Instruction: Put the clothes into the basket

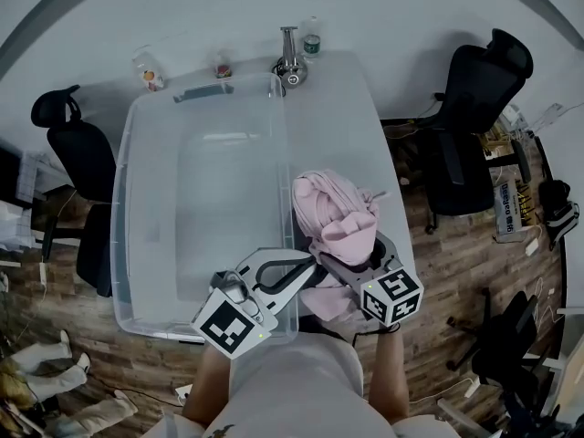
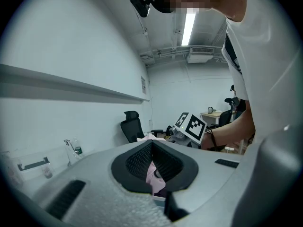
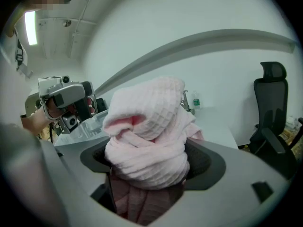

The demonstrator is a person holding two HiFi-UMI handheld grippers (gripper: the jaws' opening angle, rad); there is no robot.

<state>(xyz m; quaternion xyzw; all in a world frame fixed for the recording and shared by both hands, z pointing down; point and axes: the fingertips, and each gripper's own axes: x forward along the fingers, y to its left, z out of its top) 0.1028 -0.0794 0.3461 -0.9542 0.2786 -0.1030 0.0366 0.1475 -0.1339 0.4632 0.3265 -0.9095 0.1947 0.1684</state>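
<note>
The clear basket (image 1: 205, 208) takes up the left part of the white worktop (image 1: 338, 117) and has nothing in it yet. At its near right corner the left tool (image 1: 306, 267) reaches right, and in its own view the pads have closed in on a small fold of pink cloth, so it is pinching an edge of the clothes. The clothes (image 1: 333, 213) are one pink bundle, knitted and loosely rolled, just right of the basket's right wall and outside it. The right tool (image 3: 149, 167) is clenched wide around the bundle's thick middle, with the roll filling the space between its jaws and bulging above them. I would expect the bundle to be light, soft and floppy: it will not slip or break, but it will sag, unroll and trail loose ends. The thick middle is the best place to hold it, where the folds bunch together, with the left tool gathering a loose edge. Carried left, the ends need to clear the basket's wall rather than drape over it.
</note>
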